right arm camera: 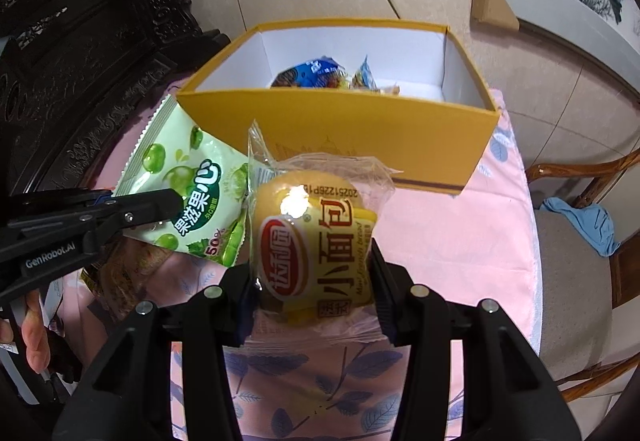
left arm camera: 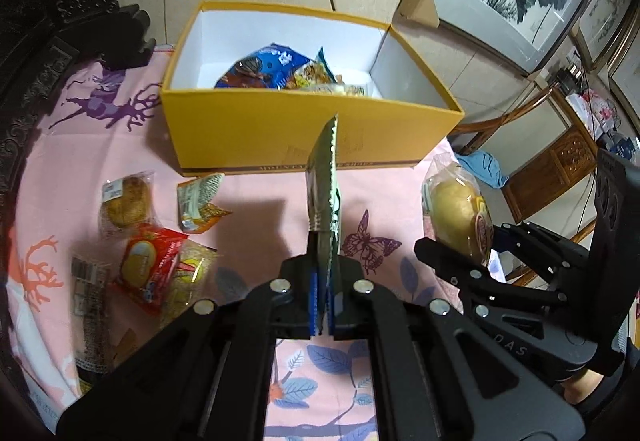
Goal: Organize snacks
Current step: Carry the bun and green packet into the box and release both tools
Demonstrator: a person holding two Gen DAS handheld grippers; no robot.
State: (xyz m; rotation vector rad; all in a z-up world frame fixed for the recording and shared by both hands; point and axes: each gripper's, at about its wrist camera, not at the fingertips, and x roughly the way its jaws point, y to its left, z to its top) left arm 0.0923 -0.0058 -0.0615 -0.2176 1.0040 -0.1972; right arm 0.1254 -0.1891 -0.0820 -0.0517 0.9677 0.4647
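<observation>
My left gripper [left arm camera: 323,305] is shut on a green fruit-candy packet [left arm camera: 324,181], which stands edge-on above the pink tablecloth. In the right wrist view the same packet [right arm camera: 192,193] shows its printed face, with the left gripper [right arm camera: 132,209] clamped on its corner. My right gripper [right arm camera: 316,281] is shut on a wrapped small bread bun [right arm camera: 312,241]; the bun [left arm camera: 456,217] also shows at the right of the left wrist view. Beyond both stands an open yellow box [left arm camera: 280,137] [right arm camera: 360,129] with a blue packet [left arm camera: 264,69] and other snacks inside.
Loose snacks lie left of the box: a wrapped bun [left arm camera: 126,201], a small packet [left arm camera: 198,201], a red packet [left arm camera: 152,265]. Dark carved furniture [right arm camera: 80,41] stands at the left. A chair with a blue cloth [right arm camera: 580,221] sits past the table's right edge.
</observation>
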